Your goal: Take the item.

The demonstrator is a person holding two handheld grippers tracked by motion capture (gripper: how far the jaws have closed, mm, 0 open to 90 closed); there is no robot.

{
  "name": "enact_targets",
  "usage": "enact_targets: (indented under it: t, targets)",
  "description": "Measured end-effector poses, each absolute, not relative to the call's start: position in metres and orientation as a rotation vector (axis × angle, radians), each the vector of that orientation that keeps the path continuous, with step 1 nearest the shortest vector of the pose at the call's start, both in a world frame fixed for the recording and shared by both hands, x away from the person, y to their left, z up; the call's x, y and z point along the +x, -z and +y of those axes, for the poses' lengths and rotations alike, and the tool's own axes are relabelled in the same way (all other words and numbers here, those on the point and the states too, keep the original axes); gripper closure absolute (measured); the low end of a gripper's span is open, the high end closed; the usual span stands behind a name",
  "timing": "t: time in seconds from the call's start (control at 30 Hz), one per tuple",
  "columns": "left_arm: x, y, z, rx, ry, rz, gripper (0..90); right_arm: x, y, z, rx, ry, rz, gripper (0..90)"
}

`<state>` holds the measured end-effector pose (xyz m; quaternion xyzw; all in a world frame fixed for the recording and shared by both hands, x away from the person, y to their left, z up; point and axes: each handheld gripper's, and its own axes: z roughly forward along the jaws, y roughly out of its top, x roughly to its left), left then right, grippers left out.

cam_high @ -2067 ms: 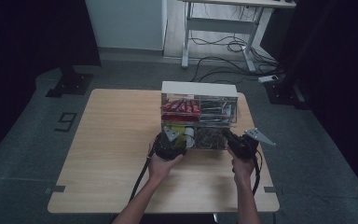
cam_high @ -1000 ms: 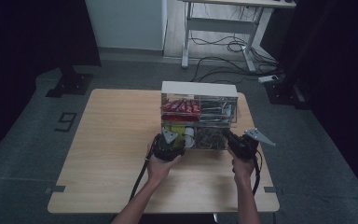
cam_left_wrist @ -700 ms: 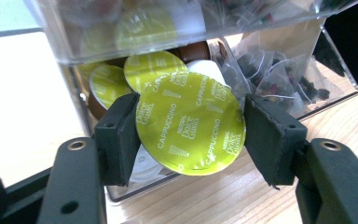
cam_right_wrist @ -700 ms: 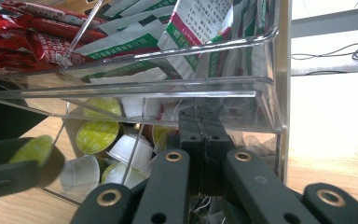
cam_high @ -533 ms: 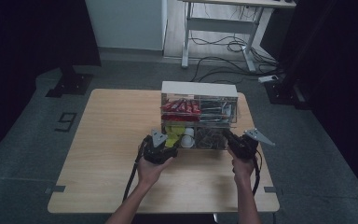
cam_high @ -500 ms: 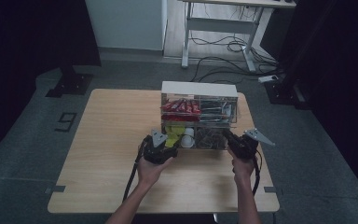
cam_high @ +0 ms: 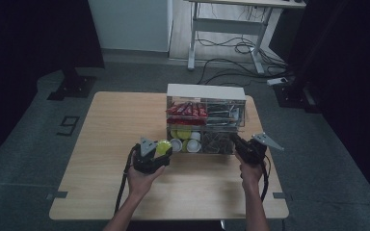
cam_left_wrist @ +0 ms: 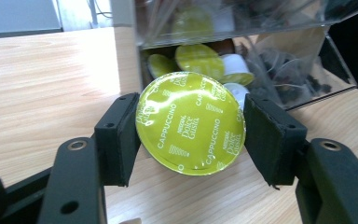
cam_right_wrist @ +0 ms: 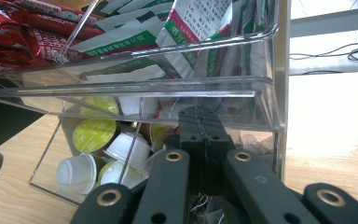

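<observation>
A clear acrylic organizer [cam_high: 206,122] stands mid-table, its lower bin [cam_right_wrist: 46,179] tilted open and full of capsules [cam_right_wrist: 95,134] and tea bags. My left gripper [cam_high: 151,156] is just left of that bin, above the table. In the left gripper view it [cam_left_wrist: 191,135] is shut on a yellow-green cappuccino capsule [cam_left_wrist: 191,122], foil lid facing the camera. My right gripper [cam_high: 248,149] is at the bin's right front. Its jaws [cam_right_wrist: 200,126] are pressed together at the bin's clear rim; I cannot tell whether they pinch the wall.
The upper drawers hold red sachets [cam_high: 187,109] and green-and-white packets [cam_right_wrist: 200,18]. Bare wooden tabletop [cam_high: 115,125] spreads left of the organizer and in front of both hands. Beyond the table are a desk frame and floor cables [cam_high: 231,48].
My left gripper has drawn back from the open bin toward the left and front, carrying the yellow-green capsule. The right gripper has stayed at the bin.
</observation>
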<state>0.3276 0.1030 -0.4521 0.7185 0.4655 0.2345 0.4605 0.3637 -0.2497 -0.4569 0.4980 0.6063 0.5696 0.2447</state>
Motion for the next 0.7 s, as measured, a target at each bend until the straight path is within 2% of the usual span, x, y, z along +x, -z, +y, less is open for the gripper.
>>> enact_targets:
  t: [0.7]
  targets:
    - [0.317,0.490,0.173,1.746,-0.583,1.320,39.1,0.363,0.457,-0.247,1.354,-1.543,1.664,89.1]
